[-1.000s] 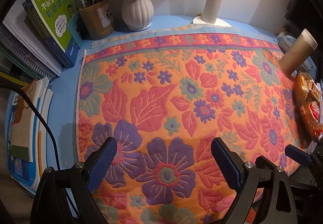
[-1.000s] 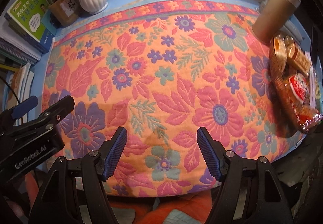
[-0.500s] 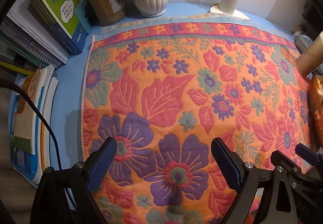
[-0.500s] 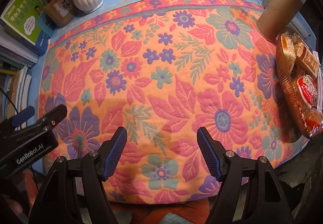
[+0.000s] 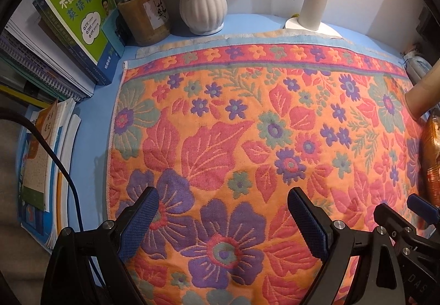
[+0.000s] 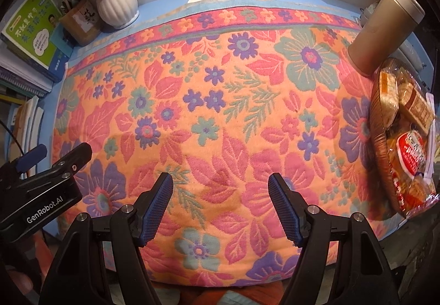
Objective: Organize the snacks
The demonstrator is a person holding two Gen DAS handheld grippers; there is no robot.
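The left gripper (image 5: pixel 221 215) hangs over the near part of an orange floral woven cloth (image 5: pixel 247 126), its 2 blue-padded jaws wide apart with nothing between them; only a large purple flower of the cloth shows in the gap. The right gripper (image 6: pixel 220 202) is likewise spread, jaws apart and empty, above the cloth's near edge.

The snacks sit far to the right of the right gripper's jaws: a brown woven basket (image 6: pixel 381 145) at the cloth's right edge holds several wrapped snack packets (image 6: pixel 412 151), among them a red-and-white one and tan ones. Just beyond the basket stands a tall tan cylindrical tumbler with a pale lid (image 6: pixel 385 30). In the left wrist view only a sliver of the basket (image 5: pixel 431 156) shows at the right border.

Ahead of both jaws, at the far side, stand a white ribbed vase of pale flowers (image 5: pixel 203 6), a brown pen holder (image 5: pixel 144 19), a white lamp base (image 5: pixel 313 13) and, to the left, a green-covered book (image 5: pixel 82 10) leaning on stacked books.
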